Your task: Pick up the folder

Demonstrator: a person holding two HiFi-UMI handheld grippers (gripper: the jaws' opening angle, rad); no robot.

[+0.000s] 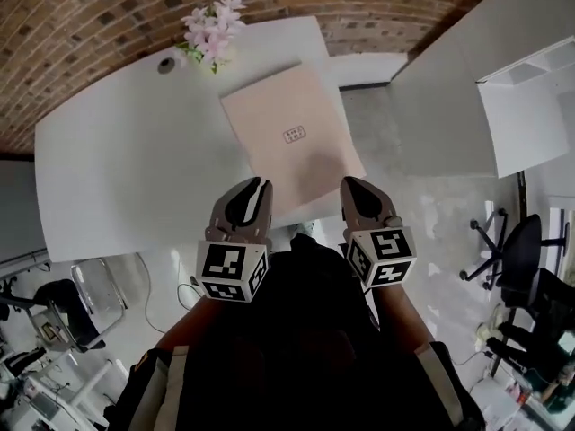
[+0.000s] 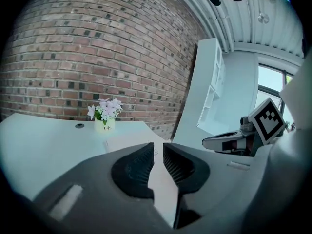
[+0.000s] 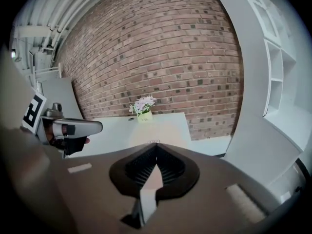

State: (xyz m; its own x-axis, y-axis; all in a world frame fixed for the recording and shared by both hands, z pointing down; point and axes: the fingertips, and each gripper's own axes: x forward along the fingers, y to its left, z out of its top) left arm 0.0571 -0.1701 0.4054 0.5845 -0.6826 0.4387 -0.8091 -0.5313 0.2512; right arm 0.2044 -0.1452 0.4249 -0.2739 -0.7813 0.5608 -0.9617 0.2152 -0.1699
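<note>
On the white desk (image 1: 135,151) the pale pink folder (image 1: 292,137) lies flat and closed. Its right side and near corner seem to run past the desk's edge, over the floor (image 1: 395,196). Both grippers hang just short of that near end, and neither touches it. The left gripper (image 2: 158,147) has its jaws a narrow slit apart with nothing between them; the folder shows through the gap, further off. The right gripper (image 3: 156,147) has its jaws pressed together and holds nothing.

The main risk is probably a push instead of a grip. With the right jaws closed and the left ones barely parted, either gripper meeting the folder's edge would likely shove it. It could then slide across the smooth desk toward the flower pot (image 1: 211,30), or swing off the edge to the floor. The jaws would need to open wider before they close in.

The overhang looks like the only place a lower jaw can get under. Over the desk itself, a jaw would likely scrape the top and ride over the cover. A pinch at one corner alone might let the folder droop or fall open.
</note>
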